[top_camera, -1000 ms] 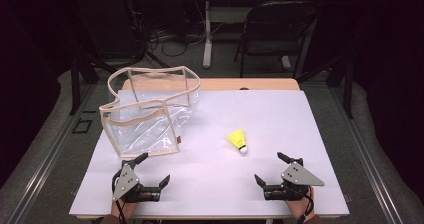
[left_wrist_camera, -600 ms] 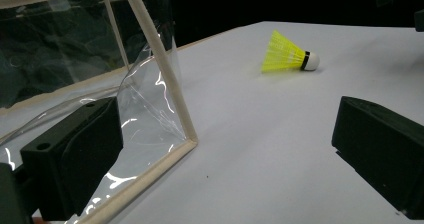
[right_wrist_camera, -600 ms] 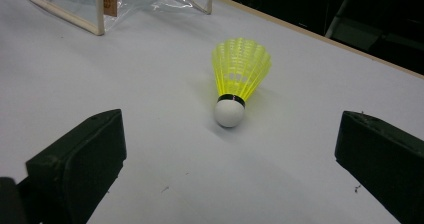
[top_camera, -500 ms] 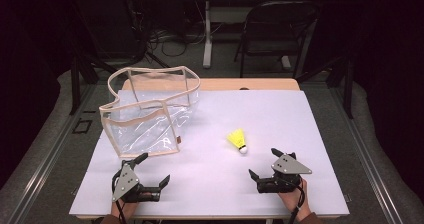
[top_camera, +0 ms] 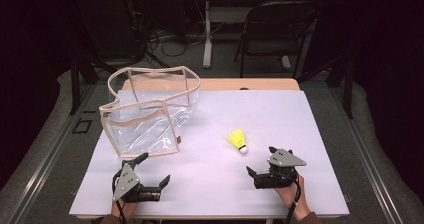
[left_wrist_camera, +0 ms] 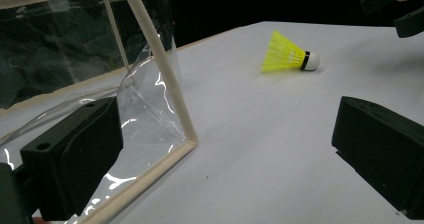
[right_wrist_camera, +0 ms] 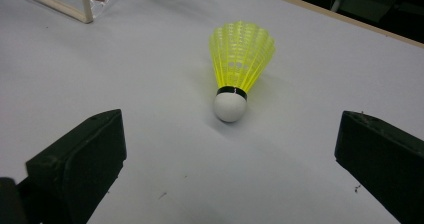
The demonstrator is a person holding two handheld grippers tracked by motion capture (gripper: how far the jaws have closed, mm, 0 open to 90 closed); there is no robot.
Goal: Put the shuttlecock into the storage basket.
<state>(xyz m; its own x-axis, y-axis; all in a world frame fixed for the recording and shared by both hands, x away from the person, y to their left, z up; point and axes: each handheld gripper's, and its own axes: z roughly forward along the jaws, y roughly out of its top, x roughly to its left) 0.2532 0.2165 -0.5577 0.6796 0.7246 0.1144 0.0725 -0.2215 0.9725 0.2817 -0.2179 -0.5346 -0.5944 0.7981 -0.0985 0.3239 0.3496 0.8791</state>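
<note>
white table (top_camera: 310, 124), yellow shuttlecock (top_camera: 237, 140), clear bag (top_camera: 145, 119)

Layout as I see it in the high view. Table (top_camera: 310, 114): centre of frame. Pouch (top_camera: 150, 116): on the table, upper left of its surface. Shuttlecock (top_camera: 238, 140): on the table, centre, right of the pouch and well apart from it. Left gripper (top_camera: 152, 176): lower left, just below the pouch's near corner. Right gripper (top_camera: 260, 161): lower right, near and just below the shuttlecock. Chair (top_camera: 275, 29): behind the table, upper right of frame. I see the shuttlecock (right_wrist_camera: 235, 69) ahead between the jaws in the right gripper view.
</note>
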